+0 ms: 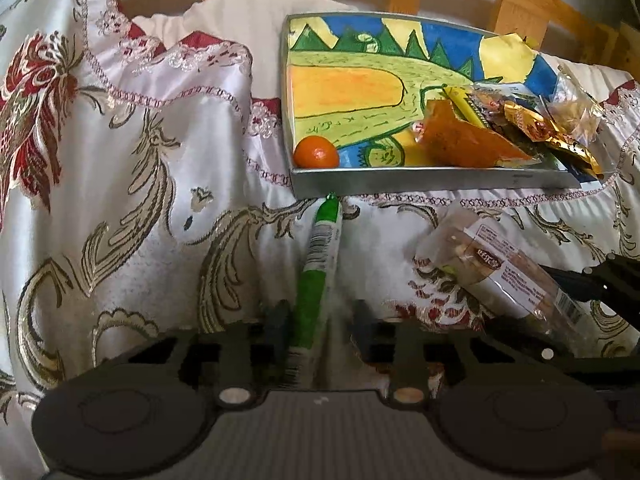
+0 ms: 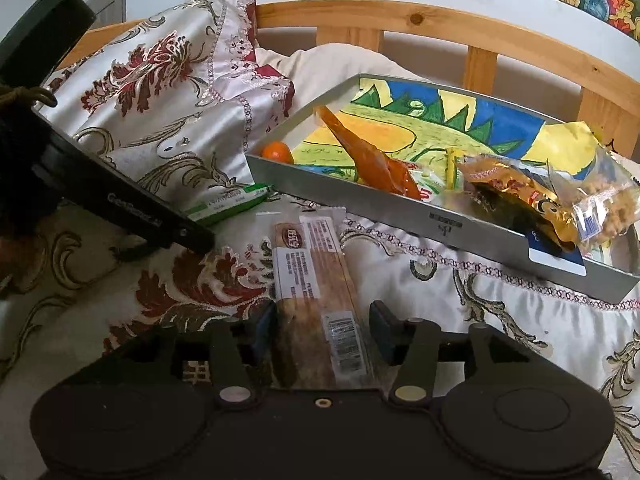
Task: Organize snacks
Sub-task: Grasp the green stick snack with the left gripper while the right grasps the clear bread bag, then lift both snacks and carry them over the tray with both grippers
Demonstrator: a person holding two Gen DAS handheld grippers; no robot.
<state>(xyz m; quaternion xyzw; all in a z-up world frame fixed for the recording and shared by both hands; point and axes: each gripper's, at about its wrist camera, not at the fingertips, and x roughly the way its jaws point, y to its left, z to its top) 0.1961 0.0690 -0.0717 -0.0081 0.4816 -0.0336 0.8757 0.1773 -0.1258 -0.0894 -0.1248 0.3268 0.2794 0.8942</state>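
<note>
Two snacks lie on the bed (image 1: 120, 208) before the tray (image 2: 360, 208). My right tool (image 2: 322, 326) stands open around the biscuit pack (image 2: 316, 280), not pinching. My left tool (image 1: 316, 326) straddles the green stick (image 1: 320, 264); whether it grips I cannot tell, and it might slip.

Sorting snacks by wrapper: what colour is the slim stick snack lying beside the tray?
Green with a white label band, clearest in the left wrist view.

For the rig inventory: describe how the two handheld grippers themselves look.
Both are matte black. The left gripper and right gripper each carry two round discs on the body and a pale pivot pin per finger. The right's pads look bluish. Faint white lettering runs along the left's side, unreadable.
</note>
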